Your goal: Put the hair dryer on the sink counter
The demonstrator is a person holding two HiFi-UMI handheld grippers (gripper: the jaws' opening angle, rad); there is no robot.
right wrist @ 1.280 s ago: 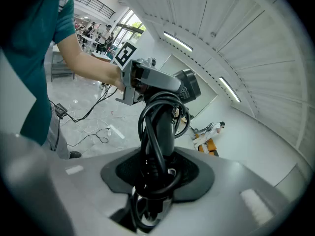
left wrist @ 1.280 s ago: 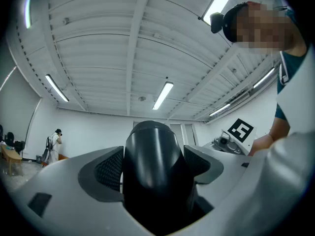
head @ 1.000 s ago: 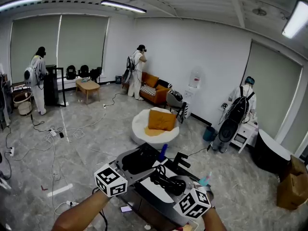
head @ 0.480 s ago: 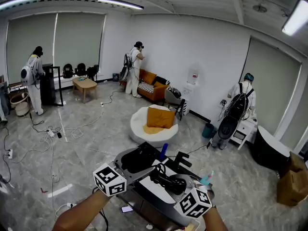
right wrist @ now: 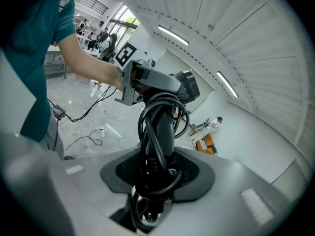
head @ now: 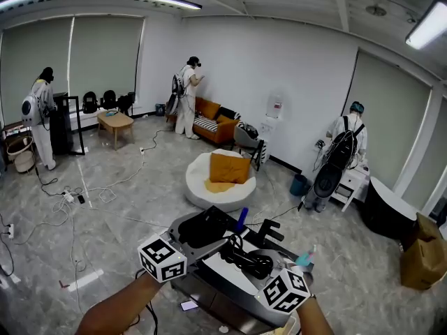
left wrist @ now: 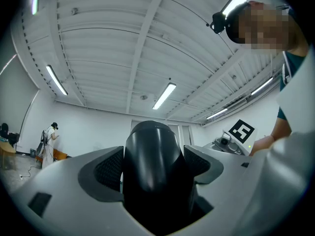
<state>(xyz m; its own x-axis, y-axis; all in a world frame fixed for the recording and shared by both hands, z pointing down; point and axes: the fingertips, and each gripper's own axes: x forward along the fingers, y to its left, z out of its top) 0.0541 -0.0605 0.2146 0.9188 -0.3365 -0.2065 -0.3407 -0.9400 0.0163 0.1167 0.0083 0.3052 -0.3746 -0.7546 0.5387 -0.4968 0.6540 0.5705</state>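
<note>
- Carrying the dryer (head: 204, 230) across the room, I have it held up in front of me, clear of the floor and resting on nothing.
- My left claw (left wrist: 152, 167) is pinched on the dryer's fat black barrel; the pads sit tight on both sides of it in the left gripper view.
- My right claw (right wrist: 157, 173) is clamped on the handle, with the cord (right wrist: 147, 146) looped round it and caught between the pads as well. That grip has not loosened over the last second.
- What has changed is the room, not the load. In the head view the pouf (head: 209, 190) with its orange cushion (head: 229, 167), the person (head: 187, 96) by the far wall and the person (head: 40, 114) at the far left have all slid a little to the left. I read that as my view swinging right while I walk.
- Both claws and the dryer sit at almost the same spot low in the frame as a second ago, so the two-handed hold is riding steady through the move.
- For the task this means the pick-up is done and I am mid-transport.
- I cannot make out a sink counter in any view, so the set-down is some way off. My judgement is that I must keep turning until the counter shows.
- The loose cord loops are the risk: they could snag as I lower the dryer.
</note>
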